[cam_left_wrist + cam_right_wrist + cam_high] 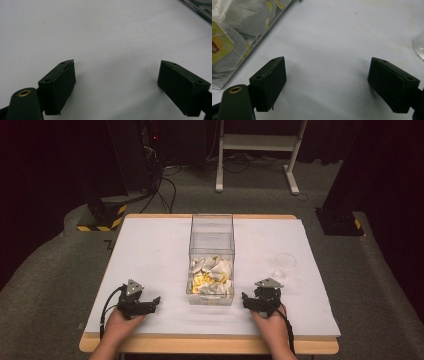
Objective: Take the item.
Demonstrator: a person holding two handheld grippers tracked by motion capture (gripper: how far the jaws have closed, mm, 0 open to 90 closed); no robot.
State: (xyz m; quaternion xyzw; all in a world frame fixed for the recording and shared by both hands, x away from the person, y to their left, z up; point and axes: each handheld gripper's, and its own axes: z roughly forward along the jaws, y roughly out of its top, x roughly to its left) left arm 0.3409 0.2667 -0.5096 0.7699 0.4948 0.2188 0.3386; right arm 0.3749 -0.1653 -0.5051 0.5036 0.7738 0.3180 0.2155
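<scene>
A clear plastic box (212, 252) stands at the middle of the white table (150, 250), holding several tea bags (211, 276) with yellow tags. In the right gripper view the box wall (262, 37) and the tea bags (234, 37) lie at the upper left. A small clear cup (284, 264) sits right of the box, and its rim (419, 46) shows at the right edge. My left gripper (156, 301) rests open on the table, left of the box, with nothing between its jaws. My right gripper (246, 299) rests open just right of the box, also holding nothing.
The table's wooden front edge (210, 345) runs below both hands. Beyond the table stand a white frame (257, 150), black equipment with cables (150, 165) and a black post with yellow-black tape (102, 217). A box corner (200, 11) shows in the left gripper view.
</scene>
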